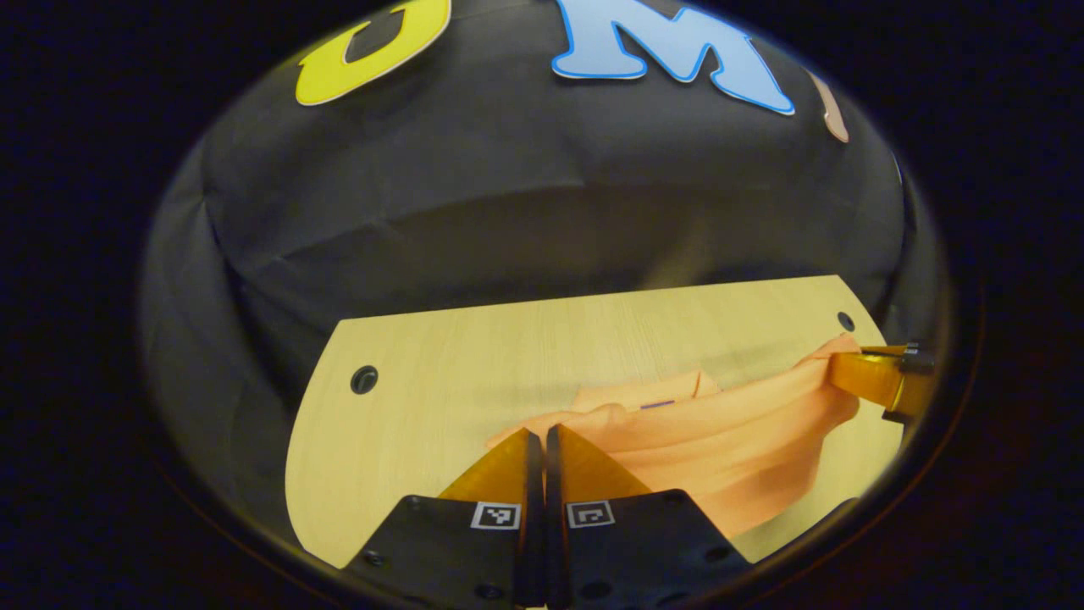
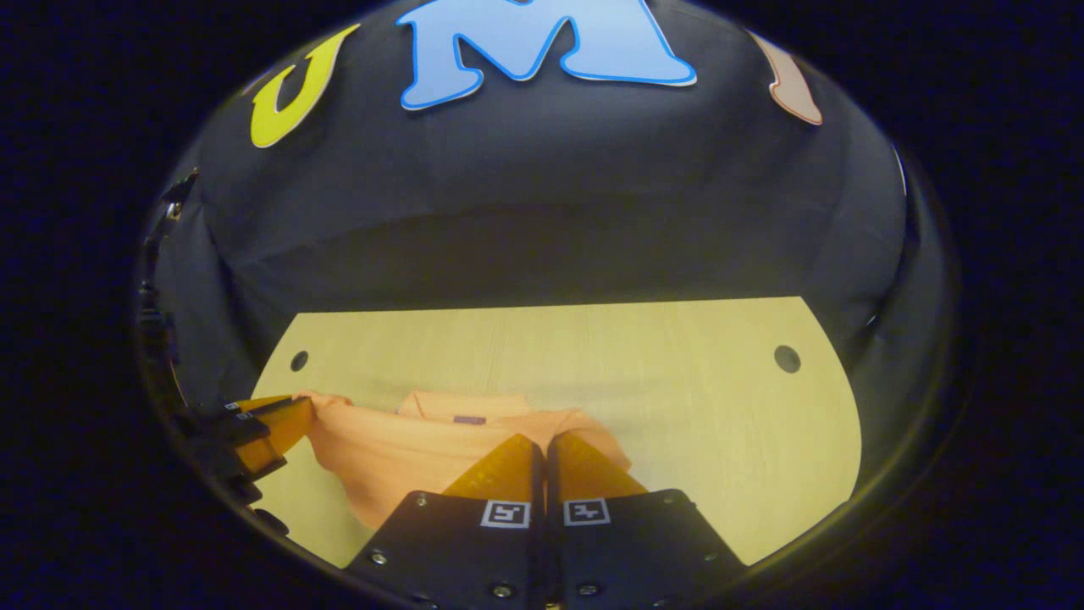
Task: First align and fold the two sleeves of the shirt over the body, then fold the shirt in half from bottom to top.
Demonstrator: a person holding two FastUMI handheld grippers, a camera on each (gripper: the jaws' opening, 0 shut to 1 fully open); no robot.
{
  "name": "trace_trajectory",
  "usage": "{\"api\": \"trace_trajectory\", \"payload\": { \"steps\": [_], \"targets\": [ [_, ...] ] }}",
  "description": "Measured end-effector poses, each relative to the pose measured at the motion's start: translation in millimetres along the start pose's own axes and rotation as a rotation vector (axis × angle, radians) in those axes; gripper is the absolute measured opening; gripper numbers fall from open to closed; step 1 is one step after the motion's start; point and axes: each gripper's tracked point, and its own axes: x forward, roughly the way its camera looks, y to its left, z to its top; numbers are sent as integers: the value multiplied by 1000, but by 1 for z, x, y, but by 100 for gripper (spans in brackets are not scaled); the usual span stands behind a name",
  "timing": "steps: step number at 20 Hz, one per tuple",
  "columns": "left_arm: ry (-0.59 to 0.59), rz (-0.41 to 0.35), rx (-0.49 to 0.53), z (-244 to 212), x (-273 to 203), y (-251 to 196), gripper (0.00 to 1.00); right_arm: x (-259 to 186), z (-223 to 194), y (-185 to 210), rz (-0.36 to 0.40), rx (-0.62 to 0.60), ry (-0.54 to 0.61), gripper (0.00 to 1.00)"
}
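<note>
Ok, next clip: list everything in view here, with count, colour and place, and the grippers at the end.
Orange collared fabric shirt: one, orange, lifted and draped over the near part of the table, held at both ends.
Light wooden table: one, pale wood, under the shirt, with dark round holes near its far corners.
Black cloth wall: one, black, behind the table.
Left gripper: one, fingers together, pinching the shirt's edge.
Right gripper: one, fingers together, pinching the shirt's other end.
</note>
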Motion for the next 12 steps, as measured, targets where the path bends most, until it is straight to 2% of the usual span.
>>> {"api": "trace_trajectory", "payload": {
  "steps": [3, 7, 11, 12],
  "targets": [
    [-41, -18, -3, 10, 28, -3, 6, 24, 10, -5, -29, 2, -50, 0],
    [-59, -45, -21, 4, 47, -2, 6, 54, 11, -9, -42, 20, -58, 1],
    [-51, -50, -62, -3, 55, 0, 7, 67, 10, -7, -26, 5, -64, 10],
    [-43, -56, -66, -7, 57, 2, 11, 67, 10, -8, -31, -2, -74, 11]
  ]
}}
